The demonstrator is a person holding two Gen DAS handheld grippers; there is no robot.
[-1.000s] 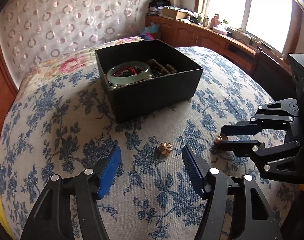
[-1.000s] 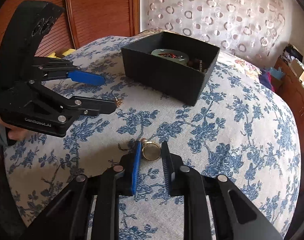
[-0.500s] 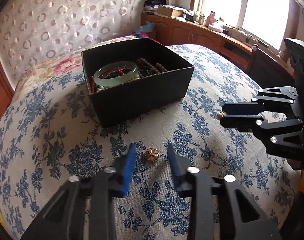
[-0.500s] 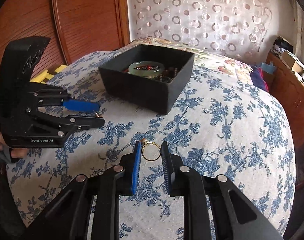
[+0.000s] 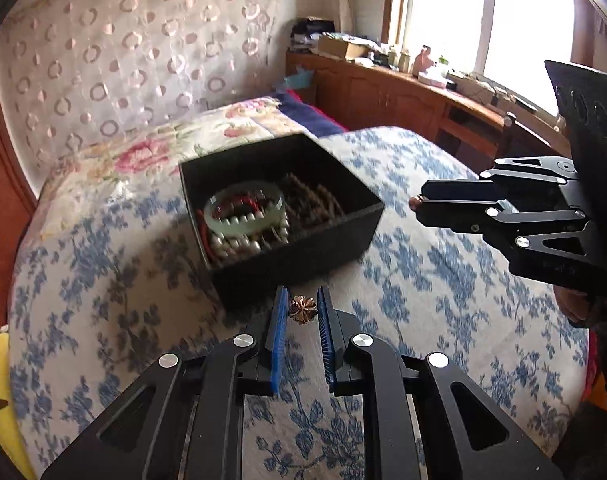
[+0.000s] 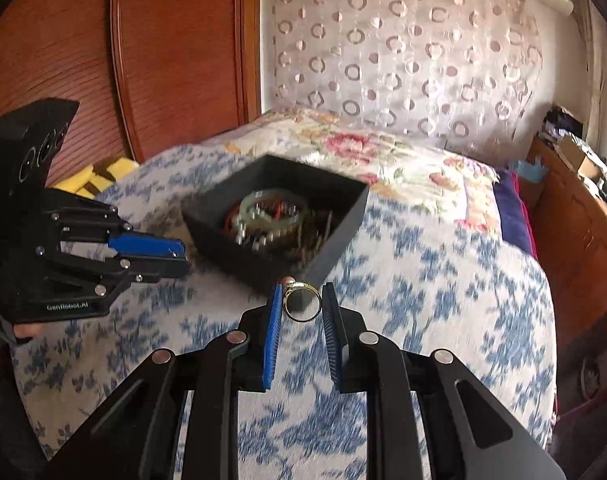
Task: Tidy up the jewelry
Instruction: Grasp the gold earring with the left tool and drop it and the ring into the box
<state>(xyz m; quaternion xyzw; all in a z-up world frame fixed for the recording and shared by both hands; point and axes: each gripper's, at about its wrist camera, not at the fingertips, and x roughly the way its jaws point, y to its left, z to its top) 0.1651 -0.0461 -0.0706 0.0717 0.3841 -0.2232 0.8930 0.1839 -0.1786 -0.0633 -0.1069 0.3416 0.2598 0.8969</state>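
Note:
A black open box [image 5: 303,252] [image 6: 343,236] stands on the bed and holds a pale green bangle [image 5: 245,210], beads and pearls. My left gripper [image 5: 302,304] is shut on a small copper flower-shaped ornament [image 5: 302,309] and holds it above the blue floral cover, just before the box's near wall. My right gripper [image 6: 302,300] is shut on a gold ring [image 6: 301,302] and holds it near the box's near corner. Each gripper shows side-on in the other's view: the right one [image 5: 417,204] and the left one [image 6: 183,256].
The bed has a blue floral cover [image 5: 423,280] and a pink floral quilt [image 6: 383,160] behind the box. A patterned headboard [image 6: 403,60] rises at the back. A wooden cabinet with clutter [image 5: 403,80] runs under the window. A wooden panel [image 6: 143,60] stands at left.
My left gripper closed on the flower ornament and lifted it toward the box. My right gripper rose with the ring and moved toward the box.

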